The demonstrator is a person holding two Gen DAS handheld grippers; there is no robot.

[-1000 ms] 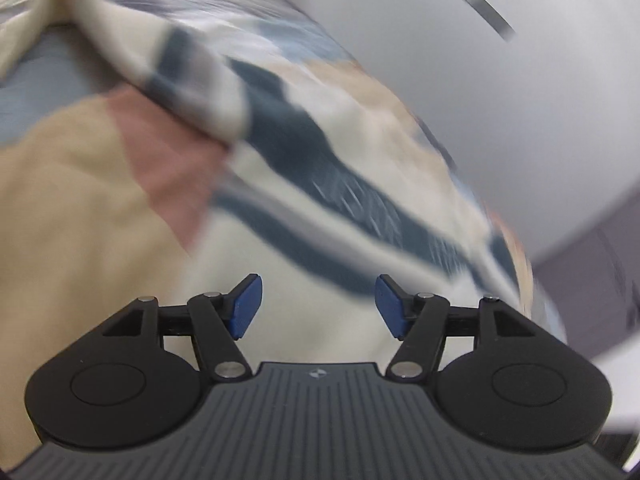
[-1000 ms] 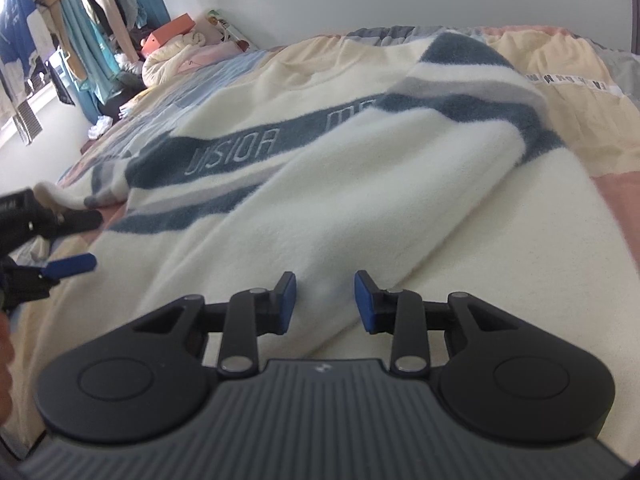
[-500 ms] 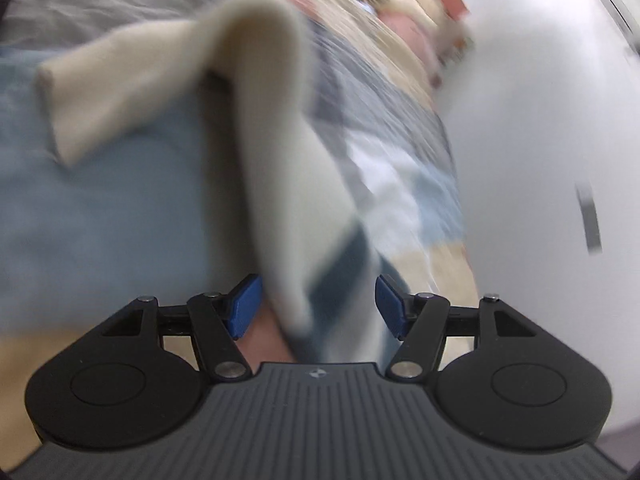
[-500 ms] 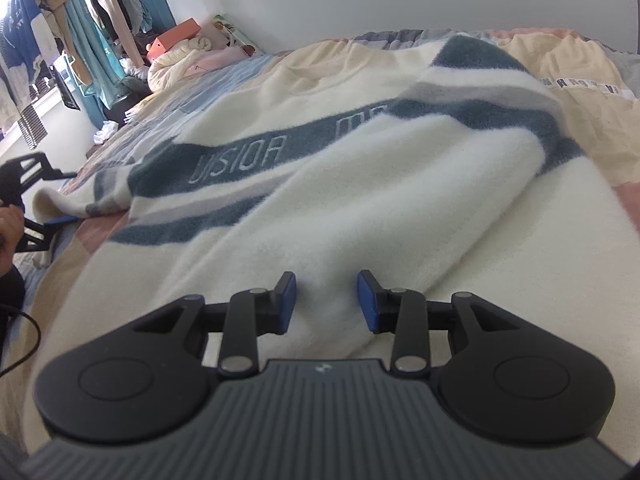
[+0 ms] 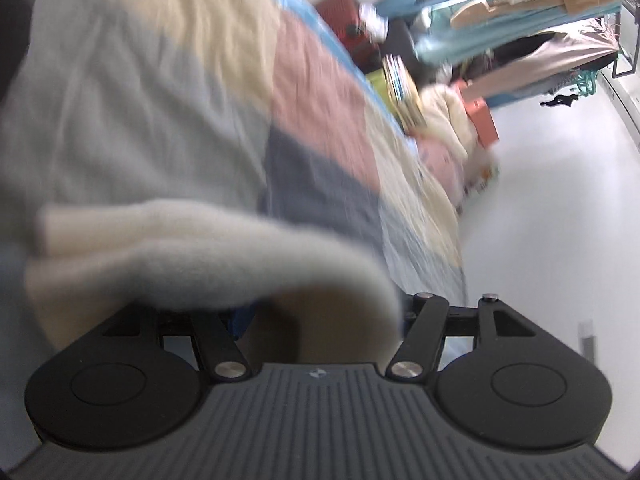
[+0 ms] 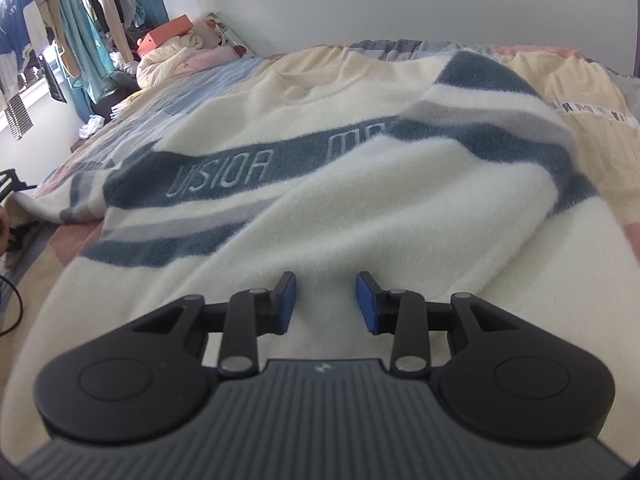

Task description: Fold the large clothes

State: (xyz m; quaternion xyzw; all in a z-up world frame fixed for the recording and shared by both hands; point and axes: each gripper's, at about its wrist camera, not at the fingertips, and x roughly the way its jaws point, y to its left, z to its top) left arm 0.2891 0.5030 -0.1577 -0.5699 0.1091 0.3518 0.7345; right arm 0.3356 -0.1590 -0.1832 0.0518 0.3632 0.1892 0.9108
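Note:
A large cream fleece sweater (image 6: 320, 184) with dark blue stripes and lettering lies spread on the bed. My right gripper (image 6: 326, 300) hovers open just above its near white part, and nothing sits between the blue pads. One cream sleeve (image 5: 200, 252) drapes across the fingers of my left gripper (image 5: 320, 312). Those jaws stand wide, with the sleeve lying between and over them, hiding most of both pads. In the right wrist view the sleeve end (image 6: 40, 208) reaches the far left, beside the left gripper's black frame (image 6: 12, 184).
The bed's patchwork quilt (image 5: 140, 100) in grey, pink and beige lies under everything. A rack of hanging clothes (image 6: 80, 20) stands beyond the bed's far left corner. Bundled bedding and an orange box (image 6: 172, 38) sit by it. A white wall runs behind.
My left gripper has swung and rolled along the bed to the sleeve, which now lies over its fingers. The right gripper has crept slightly forward over the sweater.

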